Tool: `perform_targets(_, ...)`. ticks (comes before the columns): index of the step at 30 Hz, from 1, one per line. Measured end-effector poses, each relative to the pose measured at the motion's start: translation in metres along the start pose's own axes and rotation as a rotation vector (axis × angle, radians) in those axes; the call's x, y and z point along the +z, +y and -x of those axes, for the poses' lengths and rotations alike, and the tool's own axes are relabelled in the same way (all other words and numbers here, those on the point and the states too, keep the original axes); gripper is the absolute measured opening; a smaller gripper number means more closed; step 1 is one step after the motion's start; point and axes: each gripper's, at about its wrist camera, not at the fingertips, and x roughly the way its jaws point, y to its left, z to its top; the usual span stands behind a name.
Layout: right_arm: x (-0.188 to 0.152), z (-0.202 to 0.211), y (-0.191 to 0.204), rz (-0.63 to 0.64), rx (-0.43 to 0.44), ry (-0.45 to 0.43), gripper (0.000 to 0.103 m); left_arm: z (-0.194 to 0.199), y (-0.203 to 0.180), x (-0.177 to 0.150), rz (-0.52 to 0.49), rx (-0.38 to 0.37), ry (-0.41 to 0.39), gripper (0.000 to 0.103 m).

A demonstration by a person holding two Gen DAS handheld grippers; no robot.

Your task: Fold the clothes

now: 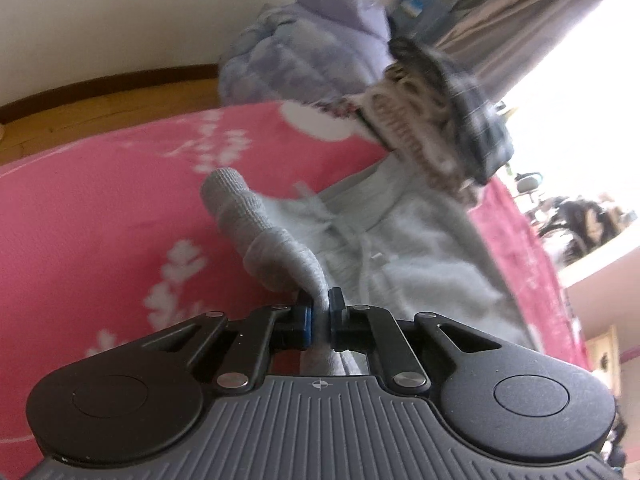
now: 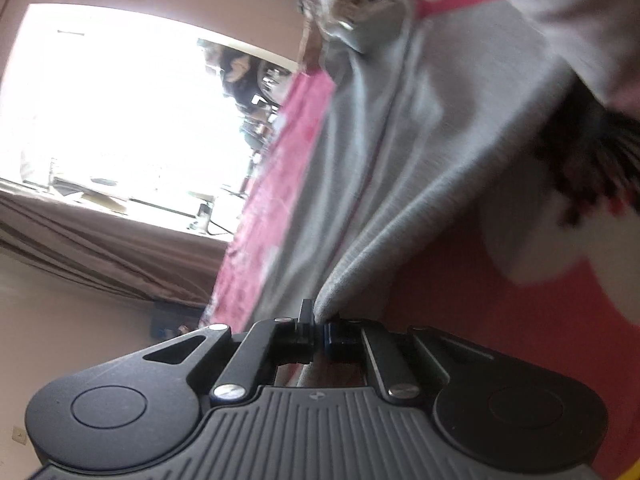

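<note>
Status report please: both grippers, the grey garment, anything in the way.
Left gripper and right gripper shut on grey garment. Clothes pile at its far end.

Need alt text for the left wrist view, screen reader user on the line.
The left tool is shut on a fold of the light grey sweatpants, which lie drawstring-up on a pink floral blanket. Beyond them sit a lavender puffy jacket and a blurred patterned garment.

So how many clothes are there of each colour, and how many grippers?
Light grey knit garment with drawstrings: 1
Lilac quilted puffy jacket: 1
Dark patterned striped bundle of clothes: 1 bundle
Black hand-held gripper: 2 (left, right)
Total: 5
</note>
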Motion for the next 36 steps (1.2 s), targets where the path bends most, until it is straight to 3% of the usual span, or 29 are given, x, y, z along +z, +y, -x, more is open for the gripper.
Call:
perform_targets(6,0.029,-0.02,0.03,0.047,0.034,-0.037,0.005,-0.009,-0.032,0.017,-0.016,-0.075,-0.047,0.006)
perform_targets(14,0.07,-0.077,0.072,0.119,0.046,-0.051,0.005,-0.063,-0.087,0.04,-0.067,-0.104,-0.086,0.006)
perform_targets(22,0.101,-0.162,0.095,0.134,-0.034,-0.005,0.005,-0.141,-0.132,0.056,-0.13,-0.057,-0.063,0.006)
perform_targets(29,0.113,-0.243,0.09,0.11,-0.131,0.075,0.005,-0.199,-0.15,0.061,-0.188,0.023,-0.034,0.006)
perform_targets(33,0.121,-0.289,0.086,0.096,-0.186,0.12,0.006,-0.217,-0.145,0.067,-0.192,0.009,0.025,0.014)
perform_targets(36,0.13,-0.317,0.071,-0.006,-0.238,0.191,0.018,-0.205,-0.133,0.075,-0.14,-0.036,0.034,0.028)
